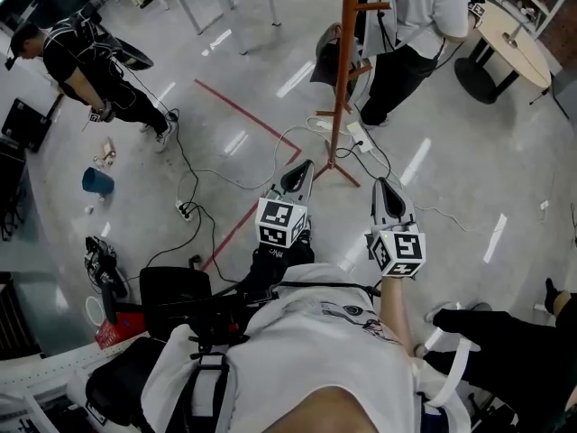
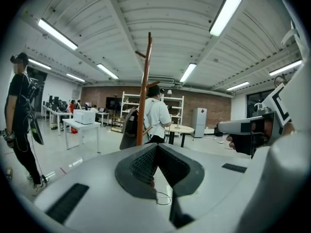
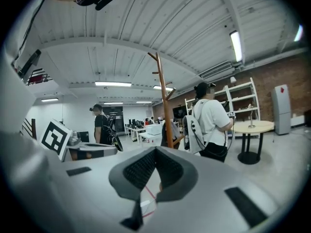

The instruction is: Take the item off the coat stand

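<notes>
Jaws on my left gripper (image 2: 156, 146) and right gripper (image 3: 155, 150) are clenched, empty; tall brown wooden coat stand (image 2: 145, 96) straight ahead.

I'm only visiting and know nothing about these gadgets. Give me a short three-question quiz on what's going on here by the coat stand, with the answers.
1. True or false: the left gripper is holding the grey item that hangs on the coat stand.
2. Who stands close to the coat stand, on its far side? A: a person in a white shirt. B: a person dressed all in black. C: nobody.
3. Fill in the word: the right gripper has its fingers ___ (open or shut), with nothing between them.

Key: 1 false, it is short of the stand and empty. 2 A. 3 shut.
</notes>
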The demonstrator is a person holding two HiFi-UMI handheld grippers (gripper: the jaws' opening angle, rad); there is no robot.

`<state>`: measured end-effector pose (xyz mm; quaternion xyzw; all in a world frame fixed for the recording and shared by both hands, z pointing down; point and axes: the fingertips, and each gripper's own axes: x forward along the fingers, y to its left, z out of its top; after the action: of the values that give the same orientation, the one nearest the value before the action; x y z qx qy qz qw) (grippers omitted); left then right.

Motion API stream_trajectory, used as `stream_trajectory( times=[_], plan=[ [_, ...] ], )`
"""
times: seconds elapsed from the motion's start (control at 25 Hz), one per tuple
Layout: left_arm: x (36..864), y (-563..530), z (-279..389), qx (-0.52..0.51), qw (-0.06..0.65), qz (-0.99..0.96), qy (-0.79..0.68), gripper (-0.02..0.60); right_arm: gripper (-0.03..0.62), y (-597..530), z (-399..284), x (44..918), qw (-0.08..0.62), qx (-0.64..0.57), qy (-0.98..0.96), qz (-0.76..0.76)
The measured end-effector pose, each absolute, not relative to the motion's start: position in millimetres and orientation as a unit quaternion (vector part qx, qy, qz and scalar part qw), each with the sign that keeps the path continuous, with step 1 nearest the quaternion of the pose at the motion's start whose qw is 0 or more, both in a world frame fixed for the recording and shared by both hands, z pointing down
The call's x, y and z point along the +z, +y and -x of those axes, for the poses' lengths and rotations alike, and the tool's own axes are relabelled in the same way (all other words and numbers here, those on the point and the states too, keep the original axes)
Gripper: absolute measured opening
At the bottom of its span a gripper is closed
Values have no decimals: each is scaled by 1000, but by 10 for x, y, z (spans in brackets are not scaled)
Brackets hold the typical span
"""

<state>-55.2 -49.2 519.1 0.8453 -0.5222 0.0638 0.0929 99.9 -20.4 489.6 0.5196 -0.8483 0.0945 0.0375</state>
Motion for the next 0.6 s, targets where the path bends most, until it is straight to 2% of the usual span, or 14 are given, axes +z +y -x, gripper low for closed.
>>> stream_trajectory(
  times=[0.6],
  plan=[
    [5088, -1806, 968, 76, 89, -874, -472, 3, 3, -1473, -579, 4743, 39, 86, -823, -560]
  ],
)
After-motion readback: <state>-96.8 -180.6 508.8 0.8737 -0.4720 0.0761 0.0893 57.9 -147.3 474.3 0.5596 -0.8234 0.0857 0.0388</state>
